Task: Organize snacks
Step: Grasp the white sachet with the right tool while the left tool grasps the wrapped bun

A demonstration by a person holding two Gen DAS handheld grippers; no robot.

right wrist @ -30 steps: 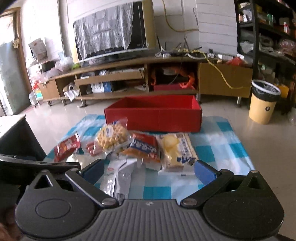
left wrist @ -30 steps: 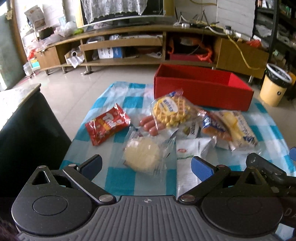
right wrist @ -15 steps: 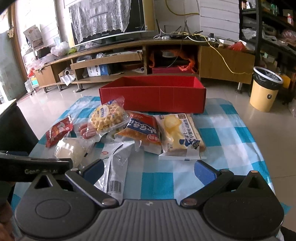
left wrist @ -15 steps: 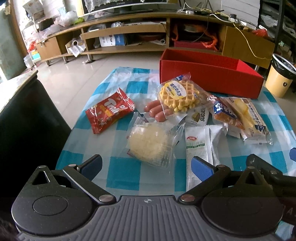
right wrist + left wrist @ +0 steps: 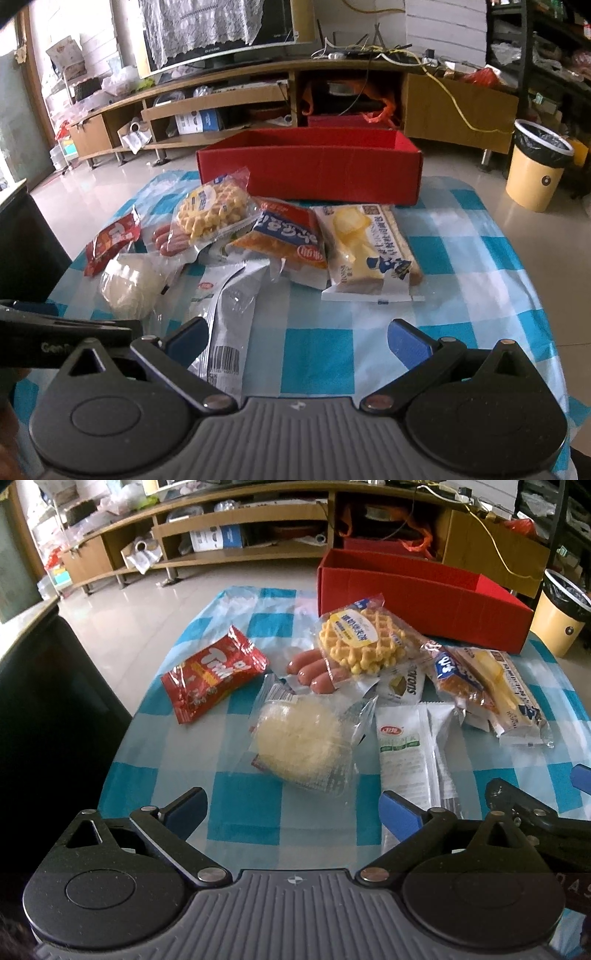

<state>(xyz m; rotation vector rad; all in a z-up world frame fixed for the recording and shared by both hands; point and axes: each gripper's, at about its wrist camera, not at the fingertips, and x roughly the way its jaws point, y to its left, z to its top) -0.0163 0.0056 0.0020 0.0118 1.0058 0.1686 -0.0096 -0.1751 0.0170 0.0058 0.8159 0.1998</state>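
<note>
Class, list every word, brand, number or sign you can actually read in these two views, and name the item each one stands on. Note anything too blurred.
"Tr..." in white letters, rest unclear: red snack packet
"SUOJIA", sideways: small sachet
"Gen...", cut off: left gripper, seen from the right wrist
Barcode, digits too small: silver packet
Chinese print on the waffle pack, blue-and-orange bag and bread pack: too blurred.

Left tongs [image 5: 293, 806] spread wide, empty; right tongs [image 5: 295, 336] likewise.
</note>
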